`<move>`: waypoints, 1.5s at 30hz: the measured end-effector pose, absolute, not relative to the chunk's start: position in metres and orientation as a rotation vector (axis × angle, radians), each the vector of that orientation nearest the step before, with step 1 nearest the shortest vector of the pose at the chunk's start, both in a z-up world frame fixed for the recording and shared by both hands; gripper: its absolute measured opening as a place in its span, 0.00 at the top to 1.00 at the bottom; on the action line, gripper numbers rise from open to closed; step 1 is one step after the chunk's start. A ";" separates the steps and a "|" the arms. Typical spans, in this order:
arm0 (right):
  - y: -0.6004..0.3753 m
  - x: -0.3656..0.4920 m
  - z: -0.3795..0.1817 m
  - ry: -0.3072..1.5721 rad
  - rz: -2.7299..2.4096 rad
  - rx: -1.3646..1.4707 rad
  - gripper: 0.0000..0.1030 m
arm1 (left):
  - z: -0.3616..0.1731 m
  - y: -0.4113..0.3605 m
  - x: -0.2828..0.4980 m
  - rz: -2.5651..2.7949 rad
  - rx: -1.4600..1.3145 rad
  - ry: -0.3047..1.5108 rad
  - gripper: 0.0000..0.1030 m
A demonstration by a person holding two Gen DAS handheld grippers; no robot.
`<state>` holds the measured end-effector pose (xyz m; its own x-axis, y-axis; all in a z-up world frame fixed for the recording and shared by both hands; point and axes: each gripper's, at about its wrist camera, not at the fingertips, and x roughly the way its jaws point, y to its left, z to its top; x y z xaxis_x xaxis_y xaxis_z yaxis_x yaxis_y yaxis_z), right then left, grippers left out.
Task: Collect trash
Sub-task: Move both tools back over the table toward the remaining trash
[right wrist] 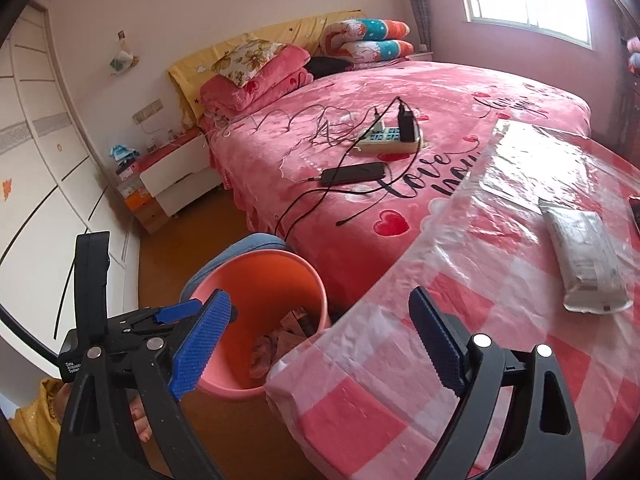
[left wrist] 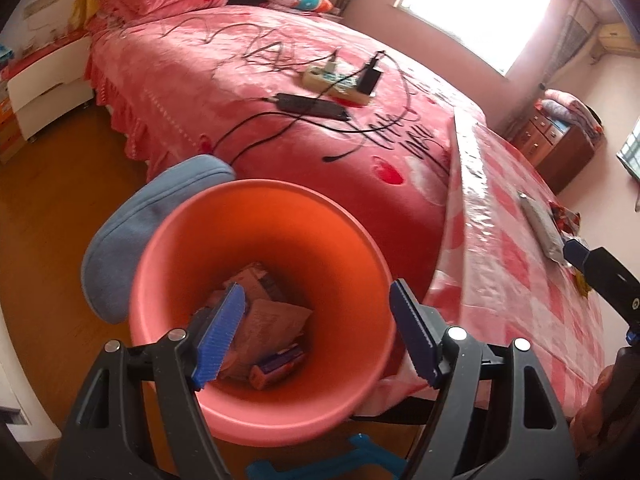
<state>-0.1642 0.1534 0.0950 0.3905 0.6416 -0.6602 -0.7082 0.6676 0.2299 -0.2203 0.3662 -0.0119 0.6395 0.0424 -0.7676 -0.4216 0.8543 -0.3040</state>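
Both our hand-held grippers, left (left wrist: pixel 312 336) and right (right wrist: pixel 320 344), gape empty; the flat grey-white plastic packet (right wrist: pixel 586 258) on the pink-checked desk (right wrist: pixel 400 380) looks light, crinkly, slippery, so we'd pinch its near edge.

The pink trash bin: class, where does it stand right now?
The pink trash bin stands on the wooden floor, between the bed and the checked table, against a blue cushion.

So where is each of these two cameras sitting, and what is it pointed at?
Left wrist: rides the left tool, looking down into the pink bin; the right tool's tip shows at right.
Right wrist: rides the right tool, over the checked table, facing the bed; the left tool shows at left.
Shared: bin, bed, table.
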 end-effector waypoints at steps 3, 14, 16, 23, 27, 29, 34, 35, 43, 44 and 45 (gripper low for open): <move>0.140 -0.165 0.095 0.784 0.848 -0.080 0.13 | -0.009 0.357 -0.216 0.263 -0.475 0.844 0.27; 0.093 -0.161 0.100 0.752 0.802 -0.005 0.09 | 0.001 0.321 -0.205 0.227 -0.428 0.868 0.27; 0.085 -0.160 0.102 0.743 0.792 0.001 0.09 | 0.001 0.315 -0.202 0.220 -0.423 0.875 0.27; 0.058 -0.152 0.104 0.732 0.772 0.058 0.09 | 0.004 0.294 -0.192 0.207 -0.396 0.888 0.27; 0.040 -0.145 0.106 0.719 0.757 0.096 0.09 | 0.005 0.281 -0.186 0.193 -0.380 0.900 0.27; 0.032 -0.142 0.107 0.714 0.748 0.114 0.09 | 0.006 0.274 -0.183 0.186 -0.373 0.906 0.27; 0.006 -0.133 0.108 0.697 0.717 0.160 0.09 | 0.007 0.257 -0.173 0.160 -0.364 0.923 0.27; 0.000 -0.131 0.108 0.693 0.707 0.171 0.09 | 0.008 0.254 -0.171 0.156 -0.361 0.926 0.27; -0.047 -0.116 0.110 0.661 0.642 0.255 0.09 | 0.011 0.221 -0.157 0.118 -0.319 0.946 0.27; -0.053 -0.114 0.111 0.656 0.634 0.266 0.09 | 0.012 0.218 -0.155 0.114 -0.313 0.949 0.27; -0.058 -0.113 0.111 0.653 0.626 0.273 0.09 | 0.012 0.213 -0.153 0.110 -0.305 0.953 0.27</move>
